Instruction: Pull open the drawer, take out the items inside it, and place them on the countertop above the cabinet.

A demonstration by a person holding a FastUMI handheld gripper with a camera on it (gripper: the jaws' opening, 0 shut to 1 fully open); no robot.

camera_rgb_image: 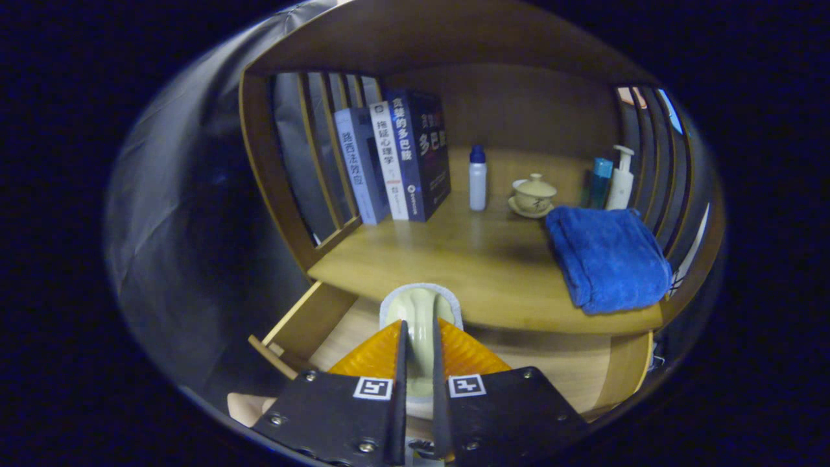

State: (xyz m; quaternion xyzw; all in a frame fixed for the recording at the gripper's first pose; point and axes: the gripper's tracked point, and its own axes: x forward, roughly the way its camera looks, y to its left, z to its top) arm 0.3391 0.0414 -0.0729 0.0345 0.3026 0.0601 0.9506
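Note:
My gripper (pixel 419 337) is shut on a pale cream brush-like item with a white bristle rim (pixel 420 308), both orange fingers (pixel 373 353) pressing its handle. I hold it above the open wooden drawer (pixel 305 324), just before the front edge of the countertop (pixel 454 259). The drawer's light wood floor shows on both sides of the fingers. Whatever else lies in the drawer is hidden by the fingers.
On the countertop stand three books (pixel 395 159) at the back left, a white bottle with a blue cap (pixel 478 178), a lidded tea cup on a saucer (pixel 533 194), a teal bottle (pixel 600 181), a white pump bottle (pixel 621 178) and a folded blue towel (pixel 606 256).

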